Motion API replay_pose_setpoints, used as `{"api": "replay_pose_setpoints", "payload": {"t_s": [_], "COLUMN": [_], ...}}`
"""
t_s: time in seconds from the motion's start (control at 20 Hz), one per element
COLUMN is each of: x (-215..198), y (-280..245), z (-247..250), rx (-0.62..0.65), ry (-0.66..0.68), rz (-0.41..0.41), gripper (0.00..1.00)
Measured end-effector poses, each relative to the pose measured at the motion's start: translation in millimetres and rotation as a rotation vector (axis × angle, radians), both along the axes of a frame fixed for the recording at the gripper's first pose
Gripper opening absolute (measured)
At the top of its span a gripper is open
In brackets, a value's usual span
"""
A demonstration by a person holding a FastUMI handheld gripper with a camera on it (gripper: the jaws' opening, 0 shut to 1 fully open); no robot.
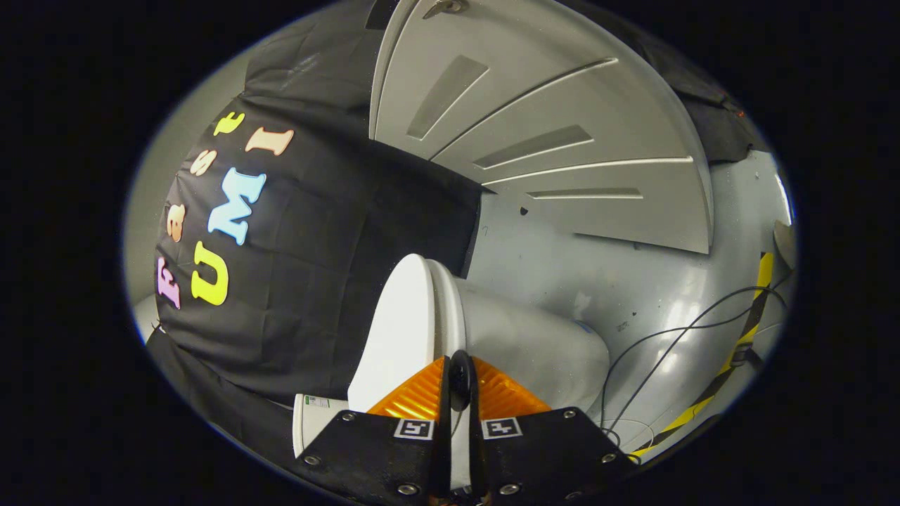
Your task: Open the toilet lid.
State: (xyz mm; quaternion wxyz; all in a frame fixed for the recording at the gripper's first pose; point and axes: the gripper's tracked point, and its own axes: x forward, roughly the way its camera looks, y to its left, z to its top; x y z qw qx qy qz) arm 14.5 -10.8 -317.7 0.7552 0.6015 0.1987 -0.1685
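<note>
Grey floor [654, 281] | one toilet [534, 344] | one toilet lid [394, 330] pinched between hand-held gripper [460, 383] fingers | two cables [668, 351]

Camera rolled sideways, riding the claw [460, 383], close against toilet lid [394, 330]

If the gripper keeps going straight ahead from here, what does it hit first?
The gripper looks shut, its fingers pinching the edge where the toilet lid meets the bowl. Straight on it would likely run along that edge; depth is unclear.
</note>
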Motion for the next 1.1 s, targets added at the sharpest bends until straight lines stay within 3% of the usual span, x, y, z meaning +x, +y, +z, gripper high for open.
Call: {"api": "replay_pose_setpoints", "payload": {"t_s": [0.15,0.4,0.5,0.65,1.1], "x": [3.3,2.5,2.3,3.0,8.6], "y": [-1.9,0.0,-2.1,-2.9,-1.1], "z": [-4.2,-5.5,-0.8,-2.1,60.7], "rx": [-0.013,-0.029,-0.017,-0.052,-0.15], "ry": [0.015,0.054,0.061,0.057,0.019], "rz": [-0.014,0.035,0.037,0.048,0.077], "gripper": [0.09,0.09,0.0,0.0,0.0]}}
